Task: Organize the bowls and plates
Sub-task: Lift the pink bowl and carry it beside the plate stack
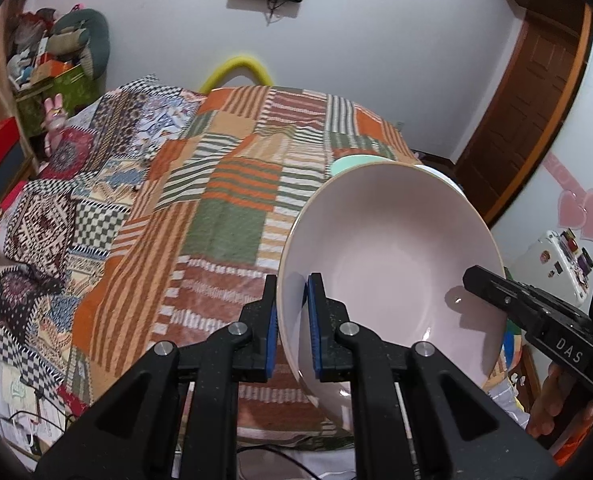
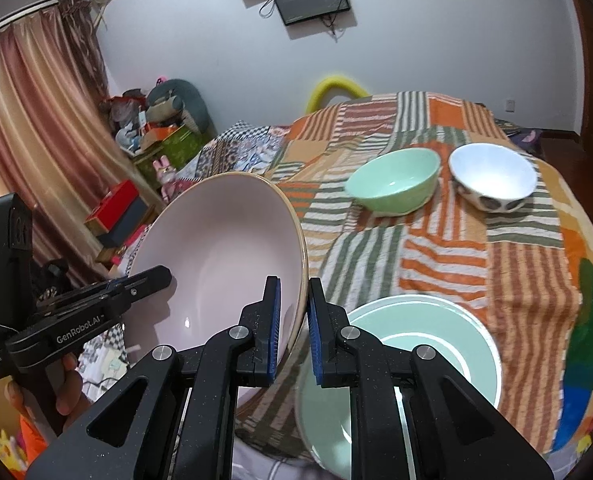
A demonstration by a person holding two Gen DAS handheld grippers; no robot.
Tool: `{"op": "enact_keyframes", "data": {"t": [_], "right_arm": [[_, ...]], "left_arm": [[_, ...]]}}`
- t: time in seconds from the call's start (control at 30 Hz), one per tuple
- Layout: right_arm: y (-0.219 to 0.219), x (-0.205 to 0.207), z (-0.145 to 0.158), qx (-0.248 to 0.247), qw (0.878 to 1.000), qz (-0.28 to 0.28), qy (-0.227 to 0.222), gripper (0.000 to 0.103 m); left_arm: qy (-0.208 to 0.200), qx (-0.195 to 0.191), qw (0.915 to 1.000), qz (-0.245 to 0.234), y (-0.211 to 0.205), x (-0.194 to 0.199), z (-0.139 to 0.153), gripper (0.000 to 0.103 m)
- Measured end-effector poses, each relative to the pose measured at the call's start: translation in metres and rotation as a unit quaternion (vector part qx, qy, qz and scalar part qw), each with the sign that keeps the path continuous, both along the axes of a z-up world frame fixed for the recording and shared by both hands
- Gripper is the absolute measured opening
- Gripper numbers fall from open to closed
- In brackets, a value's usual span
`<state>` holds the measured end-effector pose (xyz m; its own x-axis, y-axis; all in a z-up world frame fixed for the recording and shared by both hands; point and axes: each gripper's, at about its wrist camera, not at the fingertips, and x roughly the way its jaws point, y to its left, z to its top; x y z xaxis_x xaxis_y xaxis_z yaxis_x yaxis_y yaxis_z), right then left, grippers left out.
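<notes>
A large pink deep plate (image 1: 396,240) (image 2: 224,248) hangs tilted above the patchwork-covered table (image 1: 224,200) (image 2: 456,260). My left gripper (image 1: 293,282) is shut on its left rim, blue pads on both sides of the wall. My right gripper (image 2: 294,284) is shut on the opposite rim. Each gripper shows in the other view: the right gripper (image 1: 476,276), the left gripper (image 2: 152,280). A mint green plate (image 2: 400,344) lies on the table just under my right gripper. Farther back stand a mint bowl (image 2: 392,184) and a white bowl with dark spots (image 2: 492,180), side by side.
The cloth hangs over the table's edges. A yellow chair back (image 2: 336,84) rises behind the far edge. Boxes and soft toys (image 2: 156,128) pile up by the curtain at left. A wooden door (image 1: 536,100) is at right. A hand (image 2: 64,384) holds the left gripper.
</notes>
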<state>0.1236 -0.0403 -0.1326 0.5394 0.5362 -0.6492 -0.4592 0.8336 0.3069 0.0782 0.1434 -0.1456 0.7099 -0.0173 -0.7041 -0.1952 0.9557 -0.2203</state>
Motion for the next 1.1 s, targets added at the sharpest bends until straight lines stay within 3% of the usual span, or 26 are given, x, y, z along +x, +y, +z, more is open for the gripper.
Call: {"op": "enact_keyframes", "data": {"t": [0.4, 1.1], "right_arm": [[0.035, 0.001, -0.025, -0.016, 0.999, 0.027, 0.036, 0.012], [0.056, 0.016, -0.071, -0.053, 0.992, 0.038, 0.105, 0.012]], "left_arm": [[0.037, 0.004, 0.9989, 0.031, 0.027, -0.004, -0.032, 0.012], [0.117, -0.034, 0.9917, 0.040, 0.050, 0.013, -0.097, 0.012]]}}
